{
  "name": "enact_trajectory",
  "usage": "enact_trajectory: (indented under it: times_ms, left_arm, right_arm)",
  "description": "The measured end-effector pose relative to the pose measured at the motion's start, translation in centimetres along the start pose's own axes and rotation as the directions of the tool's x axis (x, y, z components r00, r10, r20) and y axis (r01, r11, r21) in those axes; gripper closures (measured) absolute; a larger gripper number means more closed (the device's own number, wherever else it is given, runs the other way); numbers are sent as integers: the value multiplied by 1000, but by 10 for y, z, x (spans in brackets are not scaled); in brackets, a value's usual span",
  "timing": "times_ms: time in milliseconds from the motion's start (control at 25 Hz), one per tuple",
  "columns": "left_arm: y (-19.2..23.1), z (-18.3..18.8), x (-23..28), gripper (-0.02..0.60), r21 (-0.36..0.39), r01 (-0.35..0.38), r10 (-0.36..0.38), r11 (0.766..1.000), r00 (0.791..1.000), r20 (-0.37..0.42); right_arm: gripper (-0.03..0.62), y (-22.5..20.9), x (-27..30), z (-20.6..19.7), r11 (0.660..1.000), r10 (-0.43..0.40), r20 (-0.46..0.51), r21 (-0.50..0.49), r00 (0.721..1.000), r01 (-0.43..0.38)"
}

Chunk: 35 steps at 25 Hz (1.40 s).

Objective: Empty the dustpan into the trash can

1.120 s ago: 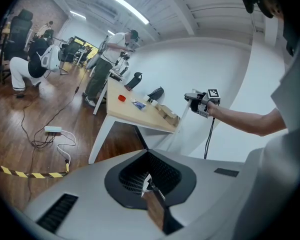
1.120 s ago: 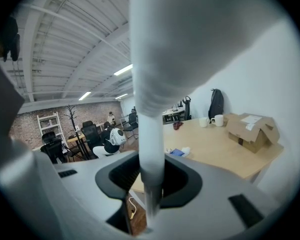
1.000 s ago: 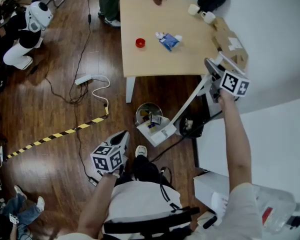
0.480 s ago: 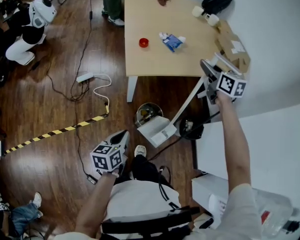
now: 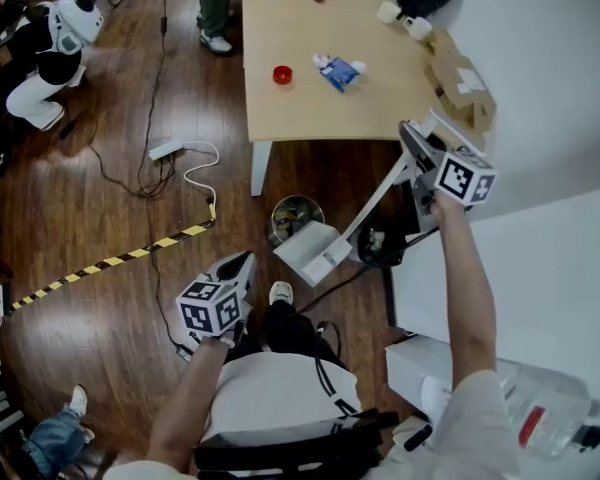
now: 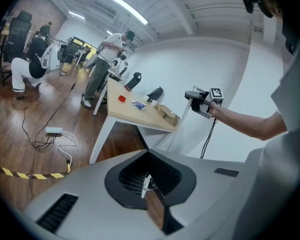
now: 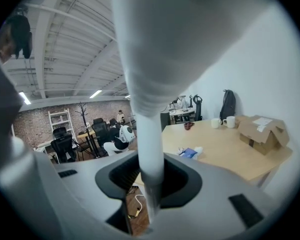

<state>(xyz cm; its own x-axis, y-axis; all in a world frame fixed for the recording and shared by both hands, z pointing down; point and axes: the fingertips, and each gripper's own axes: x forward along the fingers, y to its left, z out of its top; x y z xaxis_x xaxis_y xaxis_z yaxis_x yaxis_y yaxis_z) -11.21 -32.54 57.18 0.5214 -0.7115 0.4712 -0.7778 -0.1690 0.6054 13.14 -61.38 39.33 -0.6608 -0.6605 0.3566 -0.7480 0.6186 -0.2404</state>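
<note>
Dustpan (image 5: pixel 310 253) hangs at the trash can's (image 5: pixel 297 215) 5 o'clock; my right claw (image 5: pixel 417 151) pinches its handle (image 5: pixel 375 206); I should tip slowly.

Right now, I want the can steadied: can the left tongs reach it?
Probably yes: the left tongs hang free near the can, bare floor between; the dustpan sits just beside that path.

Even, rather dim light falls from ceiling strip lights (image 6: pixel 130 9); both gripper views bulge fisheye-style with black corners, and the near dustpan handle (image 7: pixel 150 59) is blurred
</note>
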Motion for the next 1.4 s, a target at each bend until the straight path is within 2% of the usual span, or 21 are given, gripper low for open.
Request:
enact_trajectory:
  times_ms: [320, 560, 880, 1120, 1400]
  left_arm:
    - [-2, -18, -24, 588, 37, 44, -43, 998, 999, -27]
    - [-19, -45, -37, 588, 68, 114, -108, 991, 991, -77]
    - [-40, -78, -48, 588, 84, 166, -155, 983, 980, -124]
    - [-63, -91, -46, 588, 102, 152, -139, 983, 983, -122]
    - [-95, -120, -59, 588, 111, 111, -102, 988, 991, -84]
  right_arm:
    - [465, 32, -97, -12, 999, -49, 104, -16, 993, 51]
    - [465, 56, -175, -11, 995, -92, 178, -17, 980, 97]
    - [465, 80, -253, -27, 988, -147, 204, -12, 968, 152]
    - [465, 79, -283, -71, 982, -186, 201, 13, 962, 187]
    - [467, 74, -285, -173, 969, -226, 220, -46, 949, 241]
